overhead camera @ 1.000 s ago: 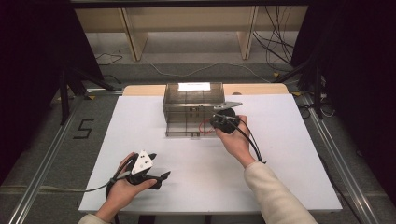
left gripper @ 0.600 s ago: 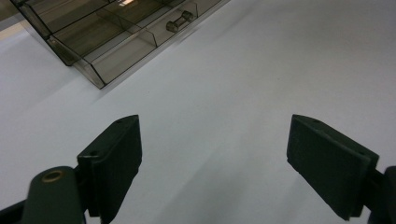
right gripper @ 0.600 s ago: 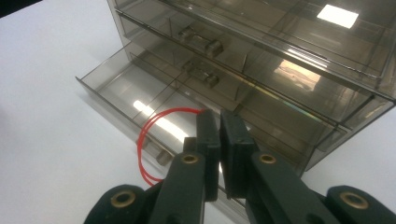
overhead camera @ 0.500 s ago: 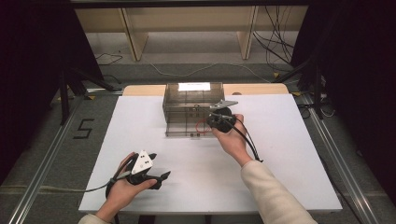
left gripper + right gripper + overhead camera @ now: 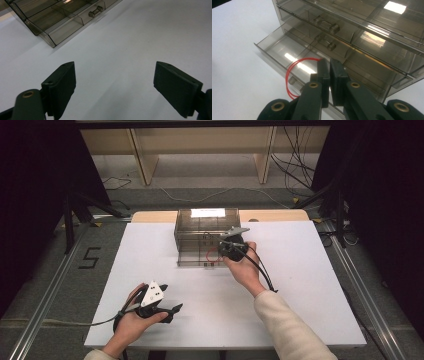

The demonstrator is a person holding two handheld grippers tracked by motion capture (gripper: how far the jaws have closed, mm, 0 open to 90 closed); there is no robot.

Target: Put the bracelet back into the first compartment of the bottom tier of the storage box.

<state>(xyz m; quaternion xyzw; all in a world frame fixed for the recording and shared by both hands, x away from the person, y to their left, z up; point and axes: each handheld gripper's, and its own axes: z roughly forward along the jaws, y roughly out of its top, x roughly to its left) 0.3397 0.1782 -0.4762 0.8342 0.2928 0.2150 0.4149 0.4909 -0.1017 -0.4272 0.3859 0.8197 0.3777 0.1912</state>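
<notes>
The right gripper (image 5: 329,68), jaws pinched on the red wire loop (image 5: 292,75), has advanced over the open drawer (image 5: 274,47); the left gripper (image 5: 115,85) remains wide open, empty.

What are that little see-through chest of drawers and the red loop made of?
The drawer cabinet looks like smoke-tinted clear plastic with a glossy finish: the dividers show through its walls and the lamp glints off it. The red loop, pinched in the right gripper over the open bottom drawer, is thin and evenly curved, probably a rubber band or coated wire; I cannot tell which.
</notes>
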